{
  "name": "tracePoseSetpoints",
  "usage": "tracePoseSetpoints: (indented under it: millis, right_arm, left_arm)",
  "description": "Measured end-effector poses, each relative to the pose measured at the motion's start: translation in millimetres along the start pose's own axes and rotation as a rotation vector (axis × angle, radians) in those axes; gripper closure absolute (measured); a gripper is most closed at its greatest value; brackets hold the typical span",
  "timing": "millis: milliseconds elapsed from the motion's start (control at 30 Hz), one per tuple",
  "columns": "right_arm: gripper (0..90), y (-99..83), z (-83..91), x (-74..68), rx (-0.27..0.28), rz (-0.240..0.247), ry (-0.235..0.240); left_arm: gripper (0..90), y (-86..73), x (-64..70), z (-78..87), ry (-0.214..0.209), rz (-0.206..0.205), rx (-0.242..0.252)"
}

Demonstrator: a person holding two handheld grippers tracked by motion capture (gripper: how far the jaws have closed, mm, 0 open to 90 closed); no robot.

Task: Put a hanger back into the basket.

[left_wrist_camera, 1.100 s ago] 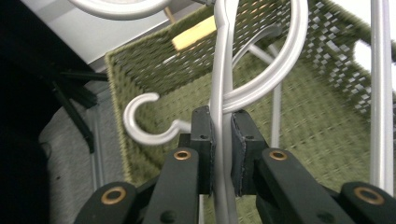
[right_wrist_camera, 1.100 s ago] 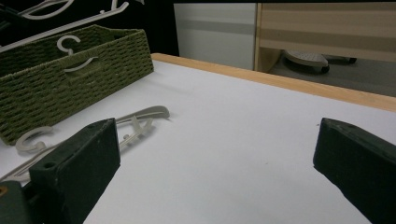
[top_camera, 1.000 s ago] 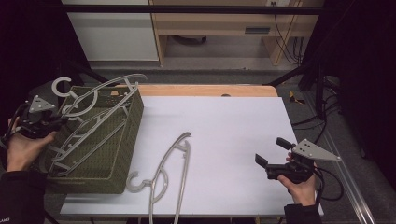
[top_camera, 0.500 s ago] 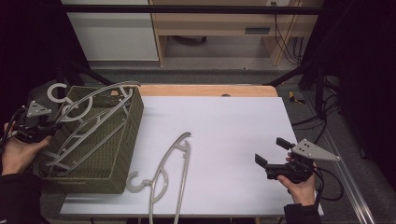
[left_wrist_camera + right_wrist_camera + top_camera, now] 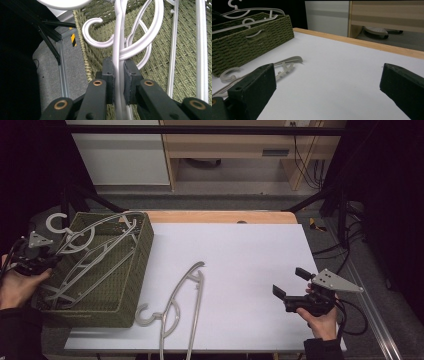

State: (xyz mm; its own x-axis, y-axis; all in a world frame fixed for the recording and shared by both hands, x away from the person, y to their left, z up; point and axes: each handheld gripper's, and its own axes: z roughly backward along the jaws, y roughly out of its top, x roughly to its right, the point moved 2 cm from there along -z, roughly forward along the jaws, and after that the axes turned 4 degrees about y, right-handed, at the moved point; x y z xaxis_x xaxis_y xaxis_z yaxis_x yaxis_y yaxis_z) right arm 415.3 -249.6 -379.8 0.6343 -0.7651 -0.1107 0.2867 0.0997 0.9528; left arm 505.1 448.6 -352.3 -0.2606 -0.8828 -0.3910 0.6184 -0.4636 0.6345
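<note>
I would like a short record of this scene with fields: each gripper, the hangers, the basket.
left gripper: shut on a grey hanger, over the basket
right gripper: open, holds nothing, low over the table's right side
basket: green woven, at the table's left edge, with hangers in it
loose hanger: flat on the white table, beside the basket, hook towards the person

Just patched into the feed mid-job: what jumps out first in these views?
The green woven basket at the table's left edge, with pale grey hangers lying across it, draws the eye first. The left gripper has its jaws shut on one hanger's stem near the hook. Another hanger lies flat on the white tabletop, and the right gripper sits open at the right.
</note>
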Motion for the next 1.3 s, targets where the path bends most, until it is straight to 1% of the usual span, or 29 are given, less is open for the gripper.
tracePoseSetpoints:
  millis: [100, 200, 233, 267, 367, 433, 533, 567, 633, 667, 733, 800, 833, 900, 933, 967, 1000, 1100, 1200, 1233, 1267, 1300]
  right_arm:
    - [0.8, -0.1, -0.5, -0.2, -0.001, 0.001, 0.001]
    - [0.8, -0.1, -0.7, -0.4, -0.001, 0.002, 0.0]
    - [0.8, -0.1, -0.6, -0.3, -0.001, 0.001, 0.002]
    - [0.8, -0.2, -0.6, -0.2, -0.002, 0.002, 0.002]
    - [0.8, -0.5, -0.7, -0.1, -0.004, -0.001, 0.0]
    - [0.8, -0.3, -0.8, -0.5, -0.003, -0.001, 0.002]
    - [0.9, -0.3, -1.1, -0.8, -0.003, -0.002, 0.001]
    - [0.8, -0.4, -1.2, -0.8, -0.004, -0.003, 0.002]
    - [0.8, -0.6, -1.5, -0.9, -0.007, -0.001, 0.003]
    - [0.8, -0.6, -1.9, -1.1, -0.006, -0.002, 0.001]
    - [0.8, -0.6, -2.1, -1.3, -0.007, -0.001, 0.002]
    - [0.8, -0.5, -2.1, -1.4, -0.006, -0.002, 0.003]
    - [0.8, -0.5, -2.1, -1.4, -0.006, -0.003, 0.002]
    - [0.8, -0.6, -2.1, -1.3, -0.006, -0.003, 0.003]
    - [0.8, -0.6, -2.2, -1.3, -0.006, -0.002, 0.003]
    - [0.8, -0.6, -2.3, -1.3, -0.006, -0.002, 0.002]
    - [0.8, -0.6, -2.3, -1.3, -0.006, -0.002, 0.003]
    - [0.8, -0.5, -2.0, -1.5, -0.005, -0.005, 0.004]
    - [0.8, 0.0, -1.5, -1.5, -0.001, -0.002, 0.004]
    - [0.8, 0.0, -1.4, -1.7, -0.001, -0.002, 0.004]
    - [0.8, 0.0, -1.6, -1.7, -0.002, -0.001, 0.003]
    - [0.8, 0.0, -1.7, -1.9, -0.002, -0.001, 0.002]
  left_arm:
    - [81.3, -1.9, 0.0, -2.6, -0.001, 0.001, -0.014]
    - [81.3, -3.7, 0.7, -6.6, -0.006, 0.013, -0.03]
    - [81.2, -4.4, 1.6, -8.8, 0.0, 0.017, -0.029]
    - [81.3, -5.3, 2.7, -10.4, -0.008, 0.013, -0.04]
    - [81.3, -7.6, 8.4, -16.7, -0.01, -0.002, -0.062]
    - [81.3, -8.7, 11.9, -20.4, -0.01, -0.005, -0.071]
    - [81.2, -10.4, 15.8, -24.3, -0.023, 0.01, -0.079]
    - [81.2, -11.1, 16.2, -25.8, -0.025, 0.002, -0.082]
    - [81.1, -12.9, 20.2, -30.2, -0.041, 0.005, -0.095]
    - [81.0, -13.3, 21.4, -31.7, -0.038, -0.008, -0.099]
    - [80.9, -14.4, 24.4, -34.6, -0.037, 0.001, -0.103]
    - [80.7, -15.6, 24.0, -36.0, -0.055, 0.012, -0.11]
    - [80.0, -16.1, 24.2, -36.7, -0.068, 0.029, -0.118]
    - [76.4, -15.7, 24.1, -35.7, -0.074, 0.038, -0.133]
    - [73.4, -14.8, 23.8, -33.5, -0.08, 0.048, -0.12]
    - [70.7, -13.4, 23.4, -30.1, -0.086, 0.066, -0.101]
    - [68.7, -11.6, 22.9, -25.9, -0.084, 0.079, -0.084]
    - [62.3, -5.1, 25.0, -11.1, -0.113, 0.115, -0.026]
    - [54.5, 2.3, 34.0, 5.1, -0.138, 0.138, 0.048]
    - [52.2, 4.9, 38.5, 10.6, -0.15, 0.138, 0.072]
    - [50.3, 7.5, 43.6, 15.7, -0.161, 0.142, 0.106]
    - [48.6, 10.0, 48.4, 20.6, -0.169, 0.151, 0.128]
